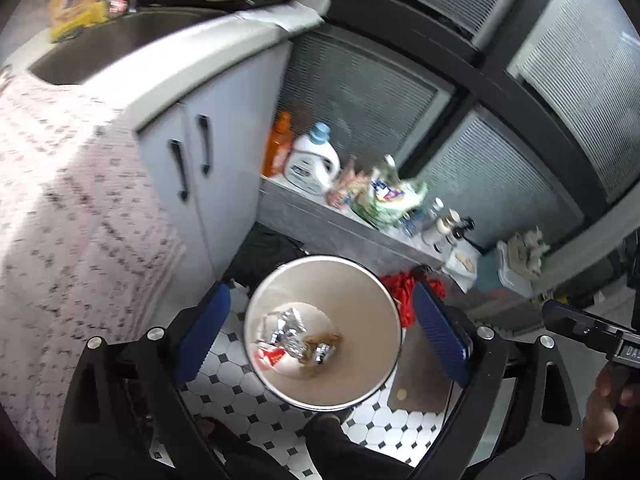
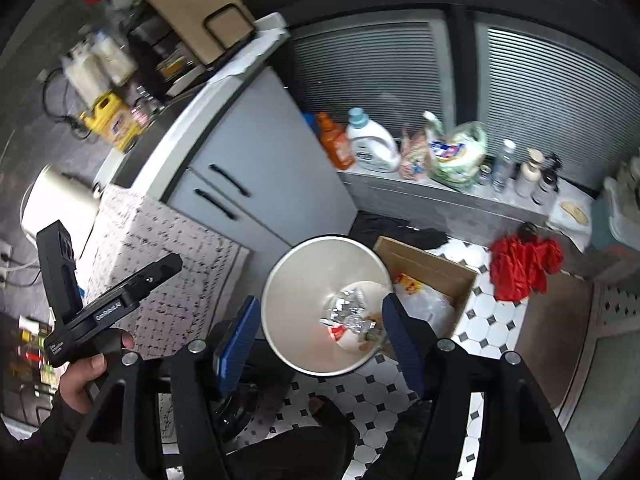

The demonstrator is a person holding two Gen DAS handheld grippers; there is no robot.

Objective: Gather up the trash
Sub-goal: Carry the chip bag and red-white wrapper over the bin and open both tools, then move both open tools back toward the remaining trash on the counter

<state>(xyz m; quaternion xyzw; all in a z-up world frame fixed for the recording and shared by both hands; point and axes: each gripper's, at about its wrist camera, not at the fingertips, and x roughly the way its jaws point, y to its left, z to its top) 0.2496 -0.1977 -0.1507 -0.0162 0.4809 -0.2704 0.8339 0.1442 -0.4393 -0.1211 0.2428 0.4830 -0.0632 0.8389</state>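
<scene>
Blue-padded fingers of the left claw (image 1: 322, 336) stand spread wide in the left wrist view, one on each side of the round trash bin (image 1: 320, 392), with nothing between the pads but open air above the bin's mouth. Down inside the bin lies the trash (image 1: 294, 334): crumpled silver foil, a red-and-white wrapper and some brownish scraps, resting on the bottom directly below the gap between the fingers. Left of the bin a speckled pale cloth (image 1: 72, 208) hangs beside a white cabinet (image 1: 224, 152) with two black handles. Right of the bin a red cloth (image 1: 400, 292) lies on the black-and-white tiled floor (image 1: 384, 432), and at the far right edge a hand (image 1: 608, 408) grips the other device.

From the right wrist view, the right claw (image 2: 320, 340) is likewise spread, its pads apart and pinching nothing, hovering over the same bin with the trash just left of its right finger. Beyond the bin's right side sits an open cardboard box (image 2: 448, 272) holding clear plastic, and further right the red cloth. Along the ledge (image 2: 400, 188) behind stand detergent bottles (image 2: 372, 144) and a bag (image 2: 456, 152).
</scene>
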